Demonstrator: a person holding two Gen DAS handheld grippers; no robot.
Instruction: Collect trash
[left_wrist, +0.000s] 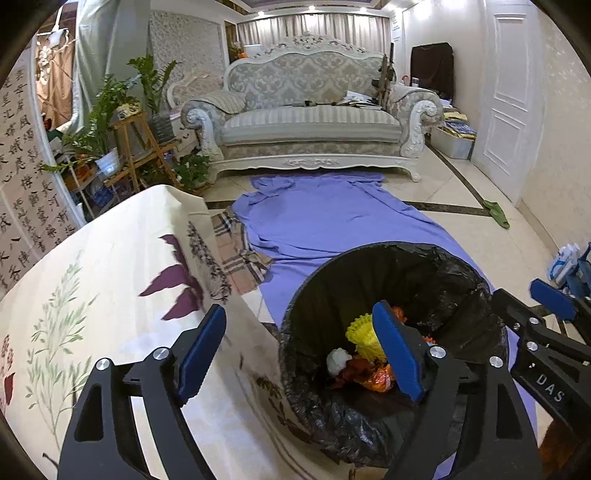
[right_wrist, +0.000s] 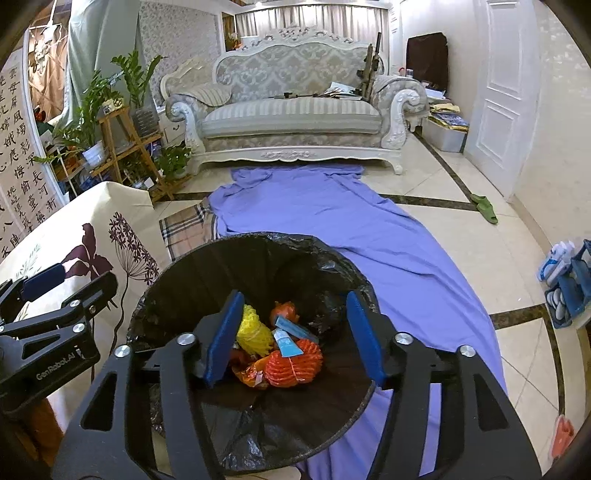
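A black bin lined with a black bag (left_wrist: 476, 295) (right_wrist: 177, 277) stands on the floor below both grippers. Inside lie a yellow foam net (left_wrist: 360, 332) (right_wrist: 255, 332), an orange net (right_wrist: 295, 363), a blue wrapper (right_wrist: 286, 343), a white crumpled wad (left_wrist: 338, 360) and orange scraps (left_wrist: 376, 378). My left gripper (left_wrist: 301, 356) hangs open over the bin's left rim, nothing between its fingers. My right gripper (right_wrist: 295, 341) is open above the bin's middle, and the trash lies loose far below its blue pads (right_wrist: 364, 338). Each gripper shows at the edge of the other's view.
A floral cloth (left_wrist: 92, 295) covers a surface left of the bin. A purple sheet (right_wrist: 332, 221) and a plaid cloth (right_wrist: 184, 225) lie on the tiled floor before a sofa (right_wrist: 291, 110). Plants on a wooden stand (right_wrist: 122, 140) are at left, green slippers (right_wrist: 484, 208) and blue baskets (right_wrist: 569, 291) at right.
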